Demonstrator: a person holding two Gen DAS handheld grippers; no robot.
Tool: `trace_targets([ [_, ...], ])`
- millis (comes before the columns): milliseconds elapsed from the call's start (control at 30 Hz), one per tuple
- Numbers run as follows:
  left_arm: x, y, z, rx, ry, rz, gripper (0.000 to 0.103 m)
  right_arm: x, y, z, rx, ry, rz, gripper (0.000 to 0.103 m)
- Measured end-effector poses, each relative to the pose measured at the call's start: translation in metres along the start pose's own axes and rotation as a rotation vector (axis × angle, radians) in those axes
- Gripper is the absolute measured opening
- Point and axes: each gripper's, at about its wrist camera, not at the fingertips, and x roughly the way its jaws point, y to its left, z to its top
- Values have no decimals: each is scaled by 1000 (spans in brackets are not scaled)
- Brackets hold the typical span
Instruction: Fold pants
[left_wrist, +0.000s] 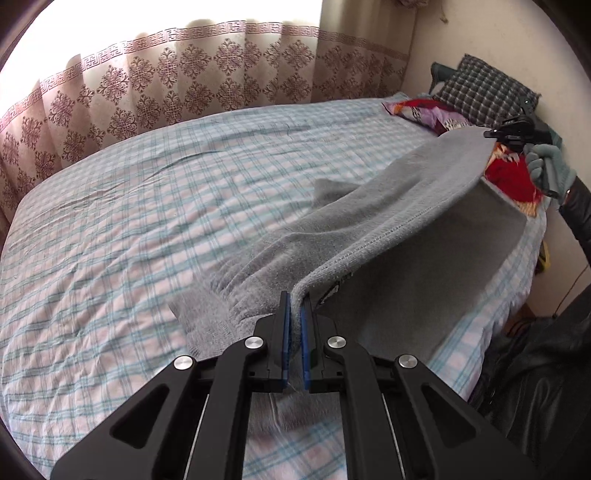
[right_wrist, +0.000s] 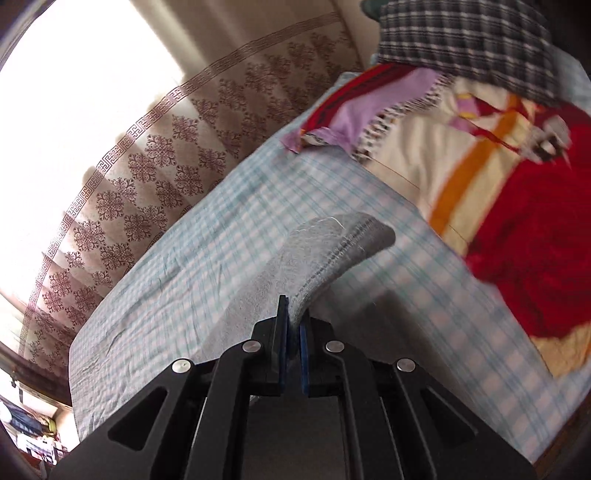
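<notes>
Grey fleece pants (left_wrist: 388, 206) hang stretched above the checked bed sheet (left_wrist: 147, 203). My left gripper (left_wrist: 294, 306) is shut on one end of the stitched edge, with the gathered cloth trailing down to the left. My right gripper (left_wrist: 495, 133), held in a gloved hand (left_wrist: 546, 166), pinches the far end of the same edge at the right. In the right wrist view the right gripper (right_wrist: 293, 314) is shut on a fold of the grey pants (right_wrist: 332, 243), which curl up over the fingertips. The picture there is blurred by motion.
A red, cream and orange blanket (right_wrist: 517, 206) and a dark checked pillow (left_wrist: 484, 92) lie at the head of the bed. A patterned curtain (left_wrist: 184, 74) runs along the far side. A dark jacket sleeve (left_wrist: 535, 369) sits at the right bed edge.
</notes>
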Motion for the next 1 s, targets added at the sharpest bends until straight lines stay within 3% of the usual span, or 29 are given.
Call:
trace_targets([
  [300,2,-21,-30,41,48,-6,5,-23,-67,-65,86,17,-57,4],
  [567,10,-31,-46,82,98,19,5,-31,-79,-99,27,-5,-135,4],
  [800,31,-44,-55,146,158,108,5,-28,-81,-133,-67,5,-254,4],
  [1000,22,-36,-45,94,156,95,20,-14,-100,-136,1,89,-244,8],
])
